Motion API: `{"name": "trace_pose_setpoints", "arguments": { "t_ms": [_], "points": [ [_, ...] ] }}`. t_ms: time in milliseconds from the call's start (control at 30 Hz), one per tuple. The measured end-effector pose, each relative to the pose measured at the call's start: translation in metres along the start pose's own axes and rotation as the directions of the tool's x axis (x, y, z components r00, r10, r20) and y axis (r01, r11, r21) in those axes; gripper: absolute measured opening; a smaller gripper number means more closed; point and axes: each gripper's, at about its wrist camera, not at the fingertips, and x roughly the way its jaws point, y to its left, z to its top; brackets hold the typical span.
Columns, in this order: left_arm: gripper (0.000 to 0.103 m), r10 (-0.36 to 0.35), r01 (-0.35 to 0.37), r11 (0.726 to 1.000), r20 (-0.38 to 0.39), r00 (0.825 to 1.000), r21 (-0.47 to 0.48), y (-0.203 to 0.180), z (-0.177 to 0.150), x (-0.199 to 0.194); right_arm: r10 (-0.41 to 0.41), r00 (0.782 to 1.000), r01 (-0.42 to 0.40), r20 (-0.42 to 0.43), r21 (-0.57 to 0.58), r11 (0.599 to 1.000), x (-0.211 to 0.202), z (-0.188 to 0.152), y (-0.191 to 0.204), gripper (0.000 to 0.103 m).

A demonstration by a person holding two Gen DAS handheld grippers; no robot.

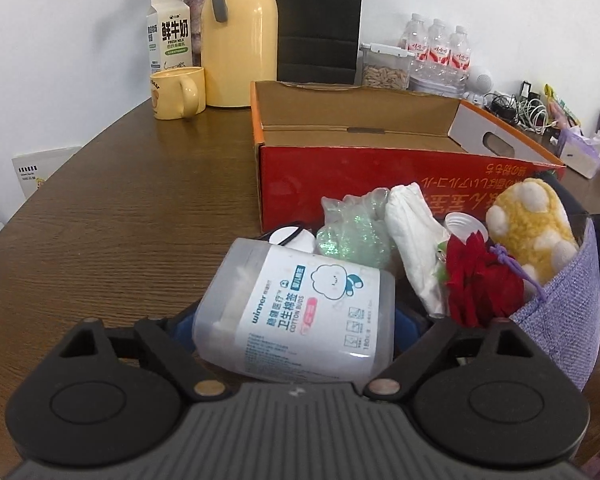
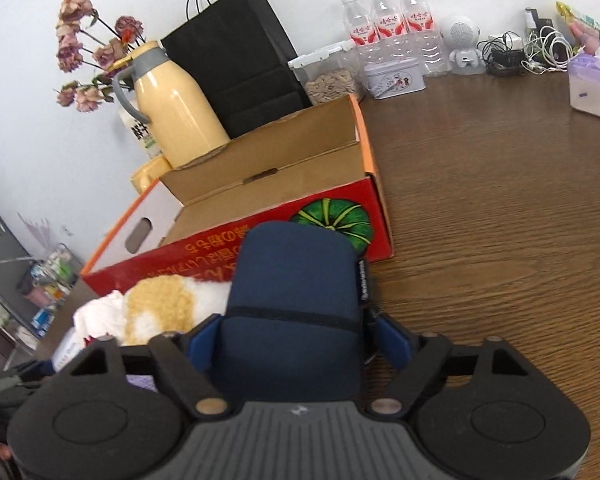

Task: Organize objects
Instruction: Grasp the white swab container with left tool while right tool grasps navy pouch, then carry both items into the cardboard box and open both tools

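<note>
A clear cotton bud box (image 1: 296, 312) with a white label lies tilted between the blue pads of my left gripper (image 1: 294, 322), which press on its two sides. Just right of it stands a purple fabric basket (image 1: 560, 320) holding a yellow plush toy (image 1: 532, 228), a red flower (image 1: 476, 276) and a white cloth (image 1: 416, 236). An open red cardboard box (image 1: 340, 184) sits behind them. My right gripper (image 2: 300, 340) is closed around a navy blue case (image 2: 296, 280), held in front of the red cardboard box (image 2: 204, 248). The plush toy (image 2: 160, 308) shows to its left.
At the back of the brown wooden table (image 1: 120, 220) stand a yellow thermos (image 1: 240, 40), a yellow mug (image 1: 178, 92), a milk carton (image 1: 170, 32) and a black paper bag (image 2: 236, 52). Water bottles (image 2: 392, 20), a seed container (image 2: 328, 80), a tin (image 2: 396, 78), cables (image 2: 528, 52) and a tissue box (image 2: 596, 84) line the right.
</note>
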Motion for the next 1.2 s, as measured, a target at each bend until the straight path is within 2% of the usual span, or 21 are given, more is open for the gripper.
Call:
{"name": "trace_pose_setpoints", "arguments": {
  "t_ms": [133, 333, 467, 600, 767, 900, 1067, 1200],
  "points": [
    [0.088, -0.008, 0.008, 1.0, 0.016, 1.0, -0.007, 0.0, -0.003, -0.003, -0.001, 1.0, 0.0, 0.023, 0.012, 1.0, -0.004, -0.003, 0.002, 0.064],
    [0.086, -0.022, 0.023, 1.0, 0.056, 0.998, -0.015, 0.001, -0.003, -0.016, -0.013, 0.998, 0.013, 0.055, -0.002, 1.0, -0.017, -0.007, 0.006, 0.062],
    [0.086, -0.024, 0.026, 0.999, 0.095, 0.995, -0.019, 0.003, 0.0, -0.031, -0.033, 0.994, 0.039, 0.101, -0.05, 0.998, -0.029, -0.009, 0.016, 0.062],
    [0.086, -0.027, 0.03, 0.999, 0.167, 0.986, -0.015, 0.005, 0.01, -0.051, -0.037, 0.987, 0.055, 0.154, -0.109, 0.993, -0.042, -0.002, 0.029, 0.061],
    [0.086, -0.043, 0.049, 0.999, 0.248, 0.968, -0.019, 0.0, 0.031, -0.065, -0.013, 0.972, 0.058, 0.235, -0.186, 0.981, -0.052, 0.013, 0.051, 0.061],
    [0.086, -0.063, 0.07, 0.997, 0.303, 0.951, -0.011, -0.009, 0.057, -0.064, 0.002, 0.958, 0.066, 0.288, -0.229, 0.971, -0.043, 0.037, 0.068, 0.061],
    [0.086, -0.073, 0.088, 0.996, 0.355, 0.932, -0.028, -0.023, 0.096, -0.052, -0.022, 0.949, 0.114, 0.316, -0.278, 0.954, -0.013, 0.076, 0.087, 0.061],
    [0.086, -0.066, 0.084, 0.996, 0.374, 0.925, -0.032, -0.035, 0.128, -0.03, -0.07, 0.95, 0.167, 0.305, -0.305, 0.937, 0.023, 0.1, 0.092, 0.061]
  ]
}}
